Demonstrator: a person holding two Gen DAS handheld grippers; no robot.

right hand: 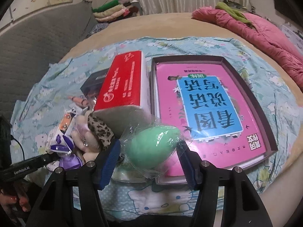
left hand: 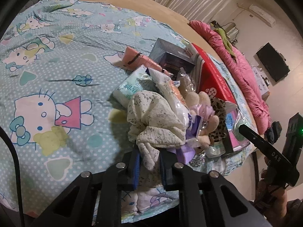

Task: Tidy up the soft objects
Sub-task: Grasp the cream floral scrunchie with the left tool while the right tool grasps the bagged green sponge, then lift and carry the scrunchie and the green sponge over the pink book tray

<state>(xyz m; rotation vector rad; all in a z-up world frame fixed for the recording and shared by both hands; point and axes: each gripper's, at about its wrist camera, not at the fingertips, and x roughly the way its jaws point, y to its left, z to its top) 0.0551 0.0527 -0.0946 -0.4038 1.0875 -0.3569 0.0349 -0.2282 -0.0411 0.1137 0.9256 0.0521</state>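
Observation:
My left gripper (left hand: 149, 160) is shut on a cream speckled cloth (left hand: 153, 119) and holds its bunched end over the pile of soft things. A beige plush toy (left hand: 200, 102), a leopard-print scrunchie (left hand: 217, 113) and a tissue pack (left hand: 130, 87) lie in the pile. In the right wrist view, my right gripper (right hand: 149, 151) is open around a green egg-shaped sponge in clear wrap (right hand: 151, 147), which sits between the blue pads (right hand: 110, 162) without visible squeeze. The scrunchie also shows in the right wrist view (right hand: 100, 130).
A red box (right hand: 121, 87) and a tray (right hand: 269, 124) holding a pink book (right hand: 208, 104) lie on the Hello Kitty sheet (left hand: 56, 75). A dark box (left hand: 170, 56) sits behind the pile. A pink quilt (right hand: 265, 37) lies at the bed's far edge.

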